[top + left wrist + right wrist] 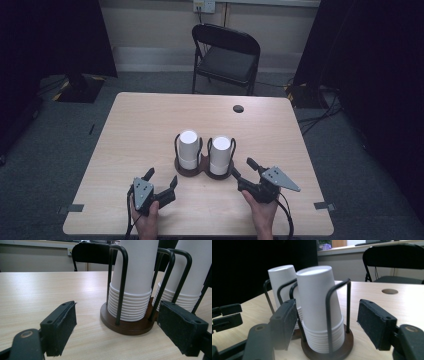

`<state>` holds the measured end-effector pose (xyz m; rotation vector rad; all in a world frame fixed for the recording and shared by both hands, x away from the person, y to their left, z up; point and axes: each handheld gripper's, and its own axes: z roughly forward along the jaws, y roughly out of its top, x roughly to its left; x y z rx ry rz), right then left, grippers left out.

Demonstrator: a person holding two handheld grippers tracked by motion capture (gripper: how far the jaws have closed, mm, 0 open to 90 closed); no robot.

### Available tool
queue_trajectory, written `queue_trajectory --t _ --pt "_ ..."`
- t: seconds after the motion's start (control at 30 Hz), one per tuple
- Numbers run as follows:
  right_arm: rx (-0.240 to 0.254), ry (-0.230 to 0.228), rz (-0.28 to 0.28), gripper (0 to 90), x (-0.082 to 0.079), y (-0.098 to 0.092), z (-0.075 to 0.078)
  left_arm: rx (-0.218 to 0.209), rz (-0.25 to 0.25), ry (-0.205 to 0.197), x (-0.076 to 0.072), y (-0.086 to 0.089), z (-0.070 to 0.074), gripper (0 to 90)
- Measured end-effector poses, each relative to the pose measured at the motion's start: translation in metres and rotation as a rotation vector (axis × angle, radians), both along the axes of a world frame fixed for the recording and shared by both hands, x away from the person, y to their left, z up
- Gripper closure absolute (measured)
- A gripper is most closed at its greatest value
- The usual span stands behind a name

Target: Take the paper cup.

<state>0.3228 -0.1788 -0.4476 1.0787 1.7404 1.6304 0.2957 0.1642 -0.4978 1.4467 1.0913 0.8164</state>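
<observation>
My right gripper [242, 170] hangs with its jaws apart and nothing between the pads, just in front of the right stack of upside-down white paper cups [220, 155]. My left gripper [162, 178] is open and empty too, near the left stack of white paper cups [188, 149]. Both stacks stand upright in a dark round-based wire cup holder [192, 171] on the pale wooden table [135, 130].

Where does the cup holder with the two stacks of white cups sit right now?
In the high view the cup holder stands near the middle of the table, just beyond and between the left gripper and right gripper, with the black chair behind the table's far edge.
</observation>
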Motion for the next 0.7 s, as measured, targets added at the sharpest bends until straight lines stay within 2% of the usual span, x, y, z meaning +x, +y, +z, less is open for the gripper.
queue_trajectory --t 0.23,0.7 --pt "-0.002 -0.013 0.026 30.4 0.005 0.006 0.009 0.01 -0.009 -0.005 0.0 0.0 0.0 15.6" --pt "-0.036 -0.044 0.077 28.8 0.02 0.022 0.025 0.007 -0.009 -0.009 -0.001 -0.001 0.0 15.8"
